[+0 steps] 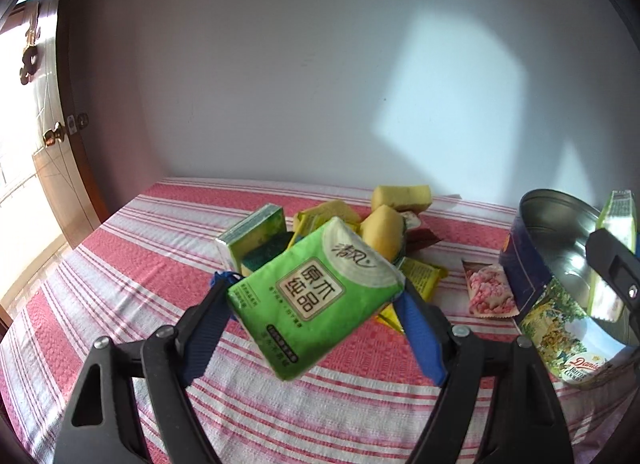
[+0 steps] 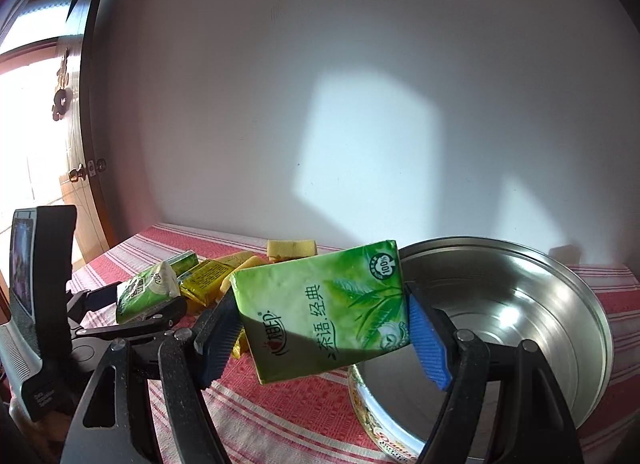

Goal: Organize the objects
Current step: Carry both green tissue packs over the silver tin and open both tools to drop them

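Black arms with blue pads are seen closest, low in both views. Between the left fingers (image 1: 316, 292) a green tissue pack (image 1: 316, 288) is squeezed. It is pressed by a blue pad on each side and is held tilted, up off the tabletop (image 1: 120, 248). The tabletop is covered with a red and white striped cloth.

Just past the left fingers a small pile is seen. In it a yellow sponge (image 1: 402, 196) is found at the far side, and another yellow sponge (image 1: 383, 236) sits nearer the fingers. A green box (image 1: 256, 238) lies at the left of the pile. Yellow packets (image 1: 422, 276) are tucked under and beside the held pack. A pink snack packet (image 1: 490, 294) lies flat to the right of the fingers, just beside a round cookie tin (image 1: 536, 264). The tin is open and its inside is shiny.

Between the right fingers (image 2: 326, 322) a light green tissue pack (image 2: 324, 304) with leaf pictures is gripped. It is pinched by both blue pads and is held tilted, in front of the near left rim of the tin (image 2: 540, 304). Whether it is over the tin's opening cannot be told. Nothing is seen in the part of the tin's bottom that shows. To the left of the right fingers, the left gripper's arm and its green pack are seen, with the pile behind them.
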